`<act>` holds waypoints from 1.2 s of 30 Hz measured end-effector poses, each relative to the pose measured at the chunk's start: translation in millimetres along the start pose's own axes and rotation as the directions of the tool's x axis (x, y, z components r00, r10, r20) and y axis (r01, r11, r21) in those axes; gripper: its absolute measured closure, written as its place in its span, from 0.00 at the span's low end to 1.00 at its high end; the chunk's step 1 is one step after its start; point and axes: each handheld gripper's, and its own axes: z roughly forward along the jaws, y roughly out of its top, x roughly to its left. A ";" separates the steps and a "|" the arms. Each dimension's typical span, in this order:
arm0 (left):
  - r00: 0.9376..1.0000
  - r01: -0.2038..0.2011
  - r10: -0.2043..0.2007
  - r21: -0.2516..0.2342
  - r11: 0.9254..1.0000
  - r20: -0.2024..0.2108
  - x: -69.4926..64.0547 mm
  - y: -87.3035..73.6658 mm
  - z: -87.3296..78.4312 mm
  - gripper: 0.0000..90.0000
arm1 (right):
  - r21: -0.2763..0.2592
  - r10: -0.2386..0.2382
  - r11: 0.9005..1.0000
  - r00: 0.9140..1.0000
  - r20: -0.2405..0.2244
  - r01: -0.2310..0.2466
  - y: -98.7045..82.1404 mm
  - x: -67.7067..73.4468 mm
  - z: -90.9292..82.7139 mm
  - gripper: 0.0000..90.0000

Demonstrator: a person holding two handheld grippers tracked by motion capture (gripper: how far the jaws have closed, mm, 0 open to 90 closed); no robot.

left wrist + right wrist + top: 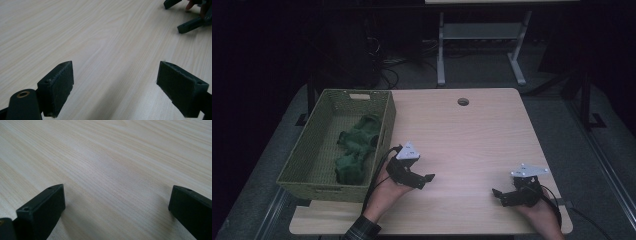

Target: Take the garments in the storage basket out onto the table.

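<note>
A green woven basket (384, 131) stands at the table's left side with dark green crumpled cloth (357, 147) inside it. My left gripper (426, 180) rests low over the wood just right of the basket's near corner, open, its jaws pointing right. In the left gripper view its pads (60, 87) stand wide apart over bare wood, with nothing between them. My right gripper (498, 196) sits near the front right edge, open, jaws pointing left. Its fingers (43, 208) frame bare wood in the right gripper view. The right gripper's jaws (191, 23) also appear far off in the left gripper view.
The light wooden table (472, 140) has a round cable hole (463, 102) near its far edge. Behind it stand a white desk frame (482, 45) and cables on the dark floor.
</note>
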 end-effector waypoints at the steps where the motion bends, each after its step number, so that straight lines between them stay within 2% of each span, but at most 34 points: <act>1: 1.000 0.008 -0.008 -0.014 1.000 0.009 0.2 4.8 -3.1 0.15 | -0.001 0.000 1.000 1.000 0.001 0.000 0.1 -0.1 0.2 0.00; 10: 1.000 -0.003 0.004 -0.027 1.000 0.015 0.1 17.7 -12.6 0.15 | -0.001 0.001 1.000 1.000 0.001 -0.001 0.1 -0.1 0.2 0.00; 20: 1.000 -0.005 0.006 -0.034 0.999 0.022 8.5 33.5 -28.9 0.15 | -0.001 0.002 1.000 1.000 0.001 -0.002 0.2 0.0 0.2 0.00; 29: 0.999 -0.031 0.031 -0.011 0.999 0.033 19.0 43.3 -41.3 0.15 | -0.002 -0.006 1.000 1.000 -0.003 0.006 0.9 -0.8 1.0 0.00; 36: 0.998 -0.063 0.063 0.012 0.998 0.014 28.5 50.3 -51.0 0.16 | -0.001 0.005 1.000 1.000 0.005 -0.005 1.8 0.4 1.8 0.00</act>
